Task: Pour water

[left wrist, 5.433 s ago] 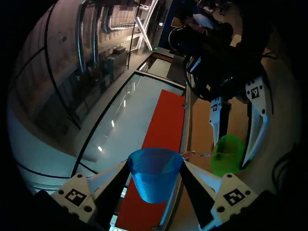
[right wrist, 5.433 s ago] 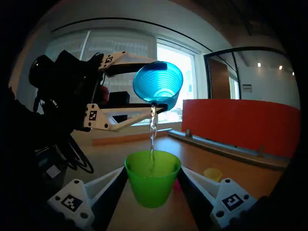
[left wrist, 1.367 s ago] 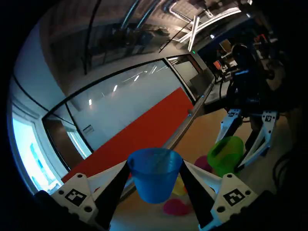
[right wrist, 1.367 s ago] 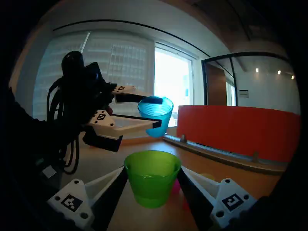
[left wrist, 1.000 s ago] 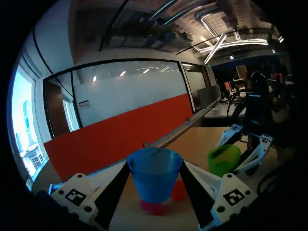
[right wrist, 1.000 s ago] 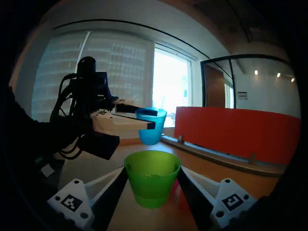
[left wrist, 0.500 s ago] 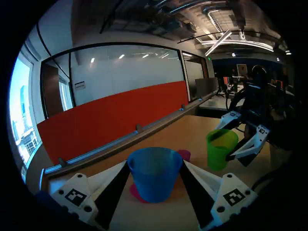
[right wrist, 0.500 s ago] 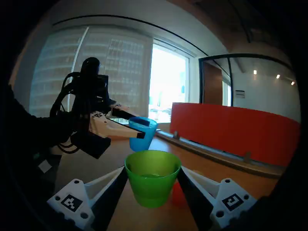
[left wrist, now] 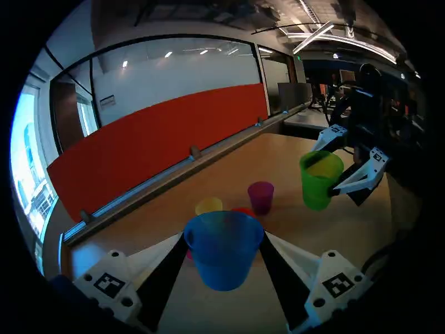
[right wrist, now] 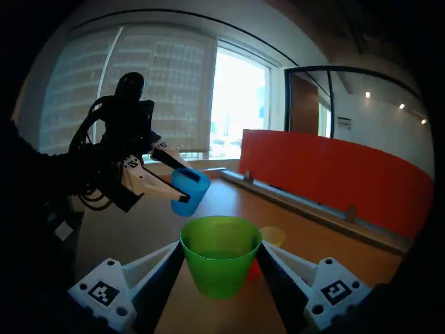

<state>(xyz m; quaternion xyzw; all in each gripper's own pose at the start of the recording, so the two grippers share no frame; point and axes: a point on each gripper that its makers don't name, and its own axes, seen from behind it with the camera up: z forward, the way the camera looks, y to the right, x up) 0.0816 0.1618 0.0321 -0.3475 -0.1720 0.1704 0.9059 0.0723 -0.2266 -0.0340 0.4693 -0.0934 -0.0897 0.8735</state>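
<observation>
While the left gripper (left wrist: 222,238) is clamping the blue cup (left wrist: 223,264) mouth-up, the right gripper (right wrist: 221,245) is squeezing the green cup (right wrist: 219,270) well apart, both over the tabletop (left wrist: 275,161).

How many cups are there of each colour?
blue cup: 1
green cup: 1
purple cup: 1
yellow cup: 1
red cup, mostly hidden behind the blue one: 1
Total: 5 cups
</observation>
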